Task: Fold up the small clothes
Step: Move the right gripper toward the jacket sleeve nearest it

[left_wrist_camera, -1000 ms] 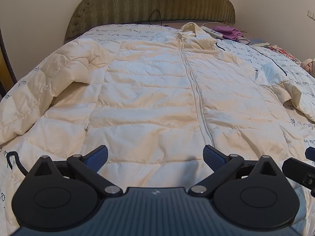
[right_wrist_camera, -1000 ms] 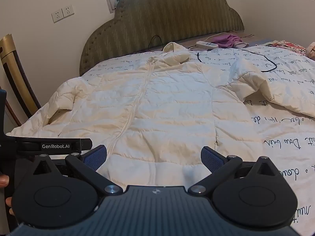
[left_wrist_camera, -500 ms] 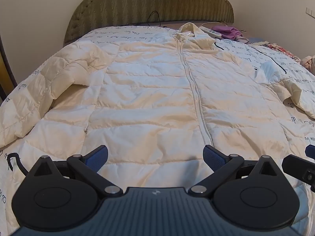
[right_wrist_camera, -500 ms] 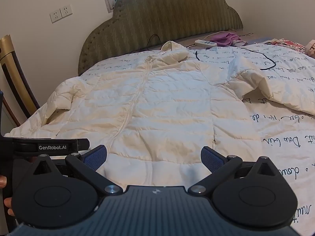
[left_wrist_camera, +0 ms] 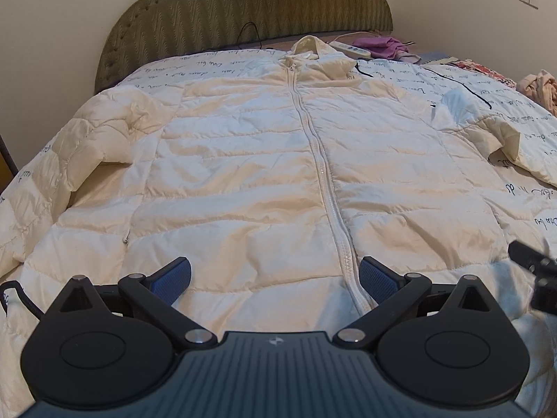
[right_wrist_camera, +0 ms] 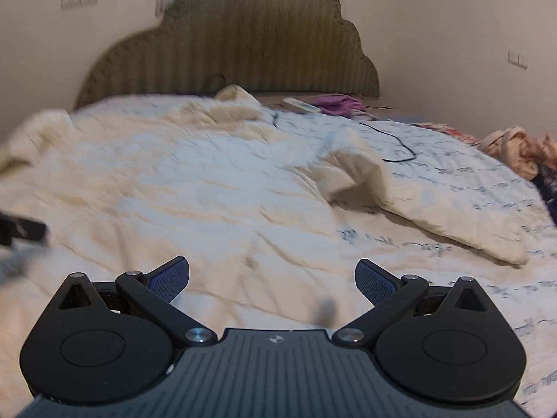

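A cream quilted puffer jacket (left_wrist_camera: 243, 181) lies flat and zipped on the bed, collar toward the headboard, both sleeves spread out. My left gripper (left_wrist_camera: 275, 275) hovers open over the hem, just left of the zipper (left_wrist_camera: 323, 181), with nothing between its blue pads. In the blurred right wrist view the same jacket (right_wrist_camera: 156, 188) fills the left and middle. Its right sleeve (right_wrist_camera: 435, 216) trails out to the right. My right gripper (right_wrist_camera: 271, 273) stands open above the jacket's lower right part, holding nothing.
The bed carries a white cover with black script (left_wrist_camera: 532, 139) and a green padded headboard (left_wrist_camera: 250, 10). Near the headboard lie a white power strip (left_wrist_camera: 350, 48), a black cable (right_wrist_camera: 397, 142) and purple cloth (left_wrist_camera: 379, 43). Crumpled pinkish clothes (right_wrist_camera: 518, 149) sit at the far right.
The right wrist view has swung quickly to the right and is now blurred, showing the right sleeve. The left gripper shifted slightly left along the hem. Both grippers stay open.
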The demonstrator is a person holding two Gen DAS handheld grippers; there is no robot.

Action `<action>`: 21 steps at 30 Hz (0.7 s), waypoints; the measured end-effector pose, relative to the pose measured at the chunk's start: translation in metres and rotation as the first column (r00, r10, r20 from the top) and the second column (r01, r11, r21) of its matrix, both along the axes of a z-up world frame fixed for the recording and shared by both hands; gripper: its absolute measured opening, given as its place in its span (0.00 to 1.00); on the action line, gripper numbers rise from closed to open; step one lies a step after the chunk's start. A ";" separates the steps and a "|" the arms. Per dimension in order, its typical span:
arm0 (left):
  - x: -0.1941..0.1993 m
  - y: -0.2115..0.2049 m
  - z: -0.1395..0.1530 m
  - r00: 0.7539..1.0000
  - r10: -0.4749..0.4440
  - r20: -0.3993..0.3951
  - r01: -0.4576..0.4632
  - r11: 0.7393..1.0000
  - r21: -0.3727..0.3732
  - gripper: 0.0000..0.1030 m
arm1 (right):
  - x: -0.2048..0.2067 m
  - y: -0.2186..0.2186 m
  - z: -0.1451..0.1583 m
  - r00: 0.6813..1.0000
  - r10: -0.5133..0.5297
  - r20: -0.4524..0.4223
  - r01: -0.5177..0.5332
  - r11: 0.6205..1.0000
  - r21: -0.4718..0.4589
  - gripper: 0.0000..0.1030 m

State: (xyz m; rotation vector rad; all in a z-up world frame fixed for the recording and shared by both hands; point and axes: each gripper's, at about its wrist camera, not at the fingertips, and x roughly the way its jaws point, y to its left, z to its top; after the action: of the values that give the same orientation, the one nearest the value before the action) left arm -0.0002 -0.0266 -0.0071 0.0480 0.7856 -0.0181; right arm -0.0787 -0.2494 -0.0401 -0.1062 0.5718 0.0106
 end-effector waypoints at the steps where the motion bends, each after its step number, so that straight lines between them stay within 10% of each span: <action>1: 0.000 -0.001 0.000 1.000 0.003 -0.001 -0.003 1.000 0.000 1.00 | 0.002 -0.001 -0.005 1.000 0.000 -0.012 0.000 1.000 -0.009 1.00; 6: 0.001 -0.010 0.000 1.000 -0.007 -0.010 0.007 1.000 -0.005 1.00 | -0.002 -0.010 -0.003 1.000 0.028 0.004 -0.029 0.993 0.117 0.99; 15: -0.001 -0.043 0.003 0.994 -0.112 -0.007 0.112 0.994 0.015 1.00 | -0.015 -0.048 0.015 0.998 -0.065 0.003 0.065 0.997 -0.030 1.00; 21: 0.005 -0.052 -0.003 0.991 -0.135 0.023 0.135 0.991 0.022 1.00 | -0.024 -0.081 0.005 0.993 0.006 -0.119 0.010 0.991 0.134 1.00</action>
State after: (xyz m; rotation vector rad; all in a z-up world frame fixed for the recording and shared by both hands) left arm 0.0047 -0.0791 -0.0100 0.1207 0.7574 -0.1375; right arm -0.1031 -0.3299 -0.0355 0.0266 0.6892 0.0541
